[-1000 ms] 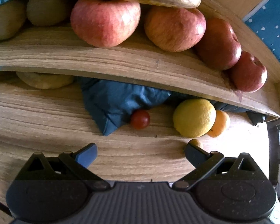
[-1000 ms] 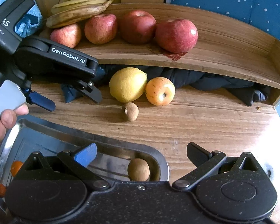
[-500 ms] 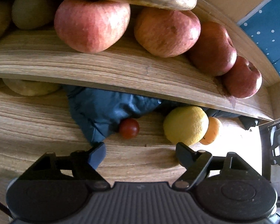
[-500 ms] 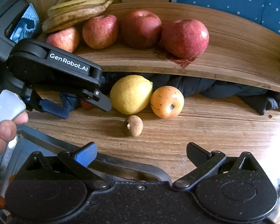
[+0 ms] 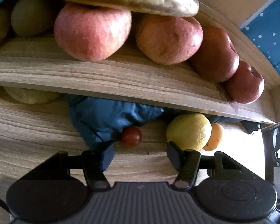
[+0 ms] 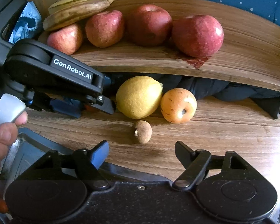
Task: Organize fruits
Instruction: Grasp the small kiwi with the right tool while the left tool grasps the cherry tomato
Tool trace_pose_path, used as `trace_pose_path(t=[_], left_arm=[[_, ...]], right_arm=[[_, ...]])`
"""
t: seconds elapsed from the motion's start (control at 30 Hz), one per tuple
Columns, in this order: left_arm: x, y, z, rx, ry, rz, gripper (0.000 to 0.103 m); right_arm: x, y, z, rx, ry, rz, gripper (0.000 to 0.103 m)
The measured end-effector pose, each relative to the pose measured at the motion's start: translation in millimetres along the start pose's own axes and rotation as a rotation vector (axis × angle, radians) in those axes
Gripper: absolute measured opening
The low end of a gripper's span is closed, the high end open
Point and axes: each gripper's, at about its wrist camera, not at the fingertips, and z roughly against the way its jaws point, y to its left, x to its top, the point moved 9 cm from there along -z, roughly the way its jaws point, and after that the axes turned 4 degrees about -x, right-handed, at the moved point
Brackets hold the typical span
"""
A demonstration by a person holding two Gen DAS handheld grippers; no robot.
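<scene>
While unheld, lemon (image 6: 139, 97) nipple up-right.

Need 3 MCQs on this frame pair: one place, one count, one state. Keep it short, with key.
1. Where is the lemon?
A. on the shelf
B. on the tabletop, touching the orange fruit
C. in the metal tray

2. How many apples stand on the shelf?
A. two
B. four
C. six

3. What is between the right gripper's fingers?
A. nothing held; small brown fruit lies just ahead
B. the lemon, clamped
C. a banana, clamped

Key: 1 B, it sits below the shelf edge against the orange fruit. 2 B, the right wrist view shows four red apples in a row. 3 A, the fingers stand apart, having just been closing, with bare wood between them.
</scene>
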Motion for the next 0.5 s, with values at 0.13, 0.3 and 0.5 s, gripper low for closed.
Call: trace_pose_path(t=[0.13,0.3,0.5], left_arm=[[3,1,-1,0.009,-0.015,0.005,0.058],[5,2,-3,0.020,-0.024,0.005,0.043],[6,7,3,0.012,-0.024,0.012,0.031]], right_arm=[[2,2,-3,0.004,0.001,0.001,0.074],[6,7,-8,0.003,0.003,0.004,0.059],[8,4,-12,-0.006,0.003,-0.001,0.048]])
